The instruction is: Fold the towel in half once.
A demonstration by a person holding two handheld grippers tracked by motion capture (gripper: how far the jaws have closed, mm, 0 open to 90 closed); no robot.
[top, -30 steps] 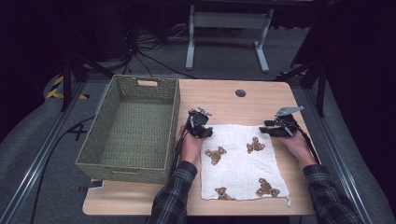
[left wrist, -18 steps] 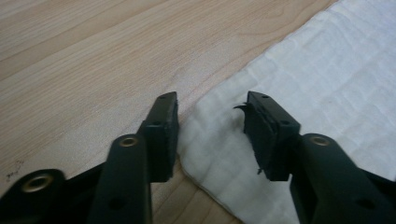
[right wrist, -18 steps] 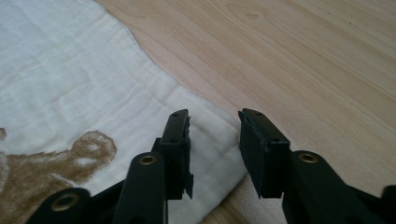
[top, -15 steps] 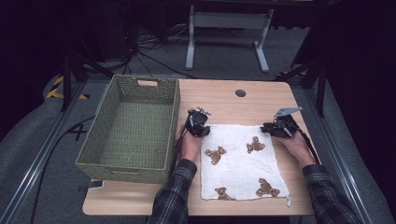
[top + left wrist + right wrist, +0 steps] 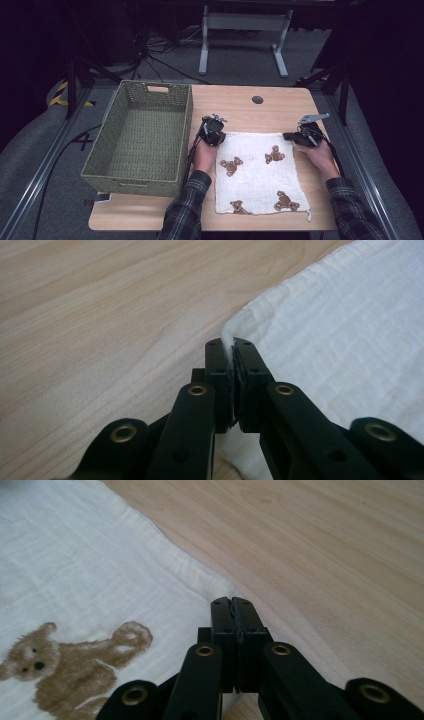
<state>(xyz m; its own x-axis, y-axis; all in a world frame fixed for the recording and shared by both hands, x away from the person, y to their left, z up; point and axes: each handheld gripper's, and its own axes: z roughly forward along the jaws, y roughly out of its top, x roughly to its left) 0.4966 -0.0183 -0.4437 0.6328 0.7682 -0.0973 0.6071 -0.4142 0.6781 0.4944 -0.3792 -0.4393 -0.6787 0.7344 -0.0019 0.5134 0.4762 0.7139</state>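
A white cloth (image 5: 257, 170) printed with brown teddy bears lies flat on the wooden table (image 5: 240, 102). My left gripper (image 5: 218, 136) is at the cloth's far left corner. In the left gripper view the left gripper (image 5: 232, 342) has just closed, and a fold of the cloth (image 5: 340, 325) is pinched between its jaws. My right gripper (image 5: 290, 136) is at the far right corner. In the right gripper view the right gripper (image 5: 232, 601) has also just closed, right on the edge of the cloth (image 5: 90, 580), with a thin bit of fabric between the jaws.
A green woven basket (image 5: 135, 172) stands on the table's left side, close to my left hand. A small round dark hole (image 5: 257, 99) sits near the far edge. Bare wood lies beyond the cloth's far edge.
Both hands have stayed at the cloth's far corners. The high view is too small to show the jaws' movement.
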